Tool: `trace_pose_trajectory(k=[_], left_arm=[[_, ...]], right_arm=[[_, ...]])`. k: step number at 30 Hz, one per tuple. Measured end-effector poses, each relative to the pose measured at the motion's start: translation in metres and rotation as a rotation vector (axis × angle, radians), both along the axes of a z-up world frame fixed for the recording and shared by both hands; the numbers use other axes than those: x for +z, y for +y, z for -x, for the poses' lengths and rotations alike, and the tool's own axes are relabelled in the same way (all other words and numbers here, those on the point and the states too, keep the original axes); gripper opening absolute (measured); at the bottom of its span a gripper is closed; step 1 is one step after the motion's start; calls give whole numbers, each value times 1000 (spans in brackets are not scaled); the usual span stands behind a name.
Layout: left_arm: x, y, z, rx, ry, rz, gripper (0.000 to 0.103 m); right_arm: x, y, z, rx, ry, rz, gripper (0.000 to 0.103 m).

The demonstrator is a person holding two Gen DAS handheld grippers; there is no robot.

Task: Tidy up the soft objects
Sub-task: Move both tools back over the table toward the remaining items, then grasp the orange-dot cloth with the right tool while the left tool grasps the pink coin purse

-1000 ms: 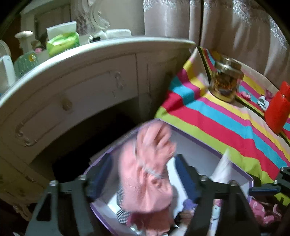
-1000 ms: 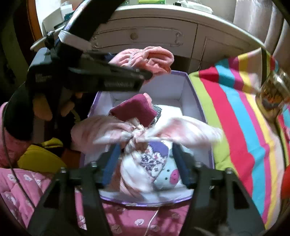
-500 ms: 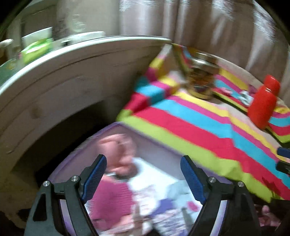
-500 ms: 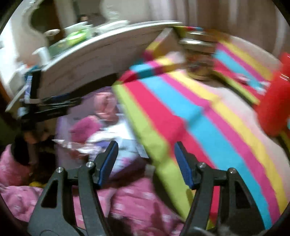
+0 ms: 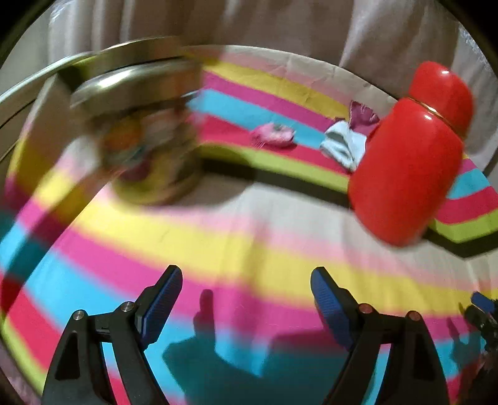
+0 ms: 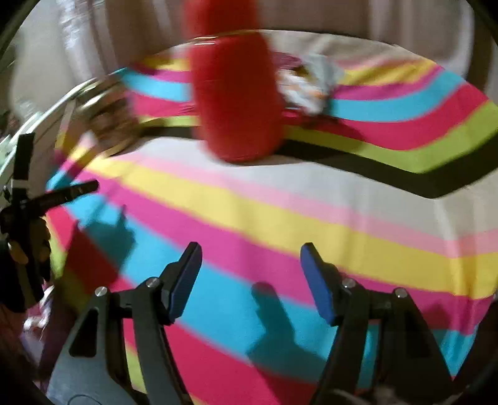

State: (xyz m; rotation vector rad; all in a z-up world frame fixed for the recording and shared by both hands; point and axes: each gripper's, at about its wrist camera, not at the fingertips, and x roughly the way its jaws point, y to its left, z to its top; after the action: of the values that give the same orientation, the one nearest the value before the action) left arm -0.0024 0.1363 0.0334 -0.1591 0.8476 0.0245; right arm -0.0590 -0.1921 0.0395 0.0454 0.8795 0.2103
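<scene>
No brand, label or writing can be read anywhere, since both views are smeared by motion. Nearest the left gripper (image 5: 246, 291), its blue-padded jaws stand wide apart with nothing between them, over the striped bedspread (image 5: 199, 249), whose pink, yellow, cyan and red bands run crosswise under the fingers. The right gripper (image 6: 250, 264) likewise hangs with its jaws apart and empty over the same stripes. Ahead and to the left of the left gripper stands a blurred glass jar with a metal lid (image 5: 146, 137), upright; ahead and to the right stands a glossy red bottle (image 5: 407, 155), tilted by the lens. Beyond these, on the far stripes, lie the soft things: a small pink sock (image 5: 274, 135), crumpled with its long axis running left to right, a pale blue sock (image 5: 342, 146) bunched beside the red bottle with its long axis running away from the gripper, and a purple cloth piece (image 5: 362, 113) just behind it, touching it. Farthest off hangs a pale curtain (image 5: 280, 25).
</scene>
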Motion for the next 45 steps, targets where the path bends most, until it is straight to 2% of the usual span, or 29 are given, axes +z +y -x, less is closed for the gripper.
trace_pose_trajectory(k=[5, 9, 12, 16, 17, 21, 23, 26, 27, 28, 31, 34, 35, 38, 40, 44, 45], left_arm=[[-19, -15, -79, -4, 13, -46, 86], [-32, -15, -99, 8, 41, -30, 86], [-33, -17, -101, -5, 41, -25, 90], [-34, -15, -104, -8, 42, -6, 96], [-36, -17, -106, -16, 49, -14, 99], [-37, -25, -108, -26, 73, -63, 102], [-37, -23, -107, -26, 70, -52, 102], [-37, -19, -105, -23, 62, -30, 103], [-36, -19, -105, -22, 61, -28, 103], [-36, -19, -105, -22, 60, -27, 103], [-36, -18, -105, -21, 56, -17, 103], [-36, -17, -104, -20, 51, -4, 103], [-36, -17, -104, -20, 50, -3, 103], [-36, -17, -104, -20, 51, -6, 103], [-36, -18, -104, -20, 51, -6, 103], [-36, -18, -105, -20, 54, -15, 103], [-36, -19, -105, -22, 56, -20, 103]], right_arm=[[-12, -42, -77, -99, -2, -37, 69], [-3, -56, -128, -85, -66, -66, 69], [14, -58, -169, -9, -159, -34, 69], [26, -50, -219, 125, -202, -48, 69], [26, -44, -233, 158, -200, -32, 69], [17, -18, -276, 283, -170, 18, 67], [8, -2, -294, 361, -137, 38, 66], [-9, 12, -311, 413, -93, 69, 57], [-16, 15, -313, 415, -71, 97, 52], [-22, 12, -312, 409, -55, 108, 40], [-18, -8, -284, 316, -50, 52, 31], [-4, -33, -232, 226, -46, -30, 31], [-2, -44, -205, 195, -16, -58, 31], [-9, -60, -156, 157, 56, -63, 32], [-18, -71, -141, 106, 100, -50, 34], [-33, -84, -134, 26, 122, -49, 36], [-34, -83, -135, 22, 117, -46, 42]])
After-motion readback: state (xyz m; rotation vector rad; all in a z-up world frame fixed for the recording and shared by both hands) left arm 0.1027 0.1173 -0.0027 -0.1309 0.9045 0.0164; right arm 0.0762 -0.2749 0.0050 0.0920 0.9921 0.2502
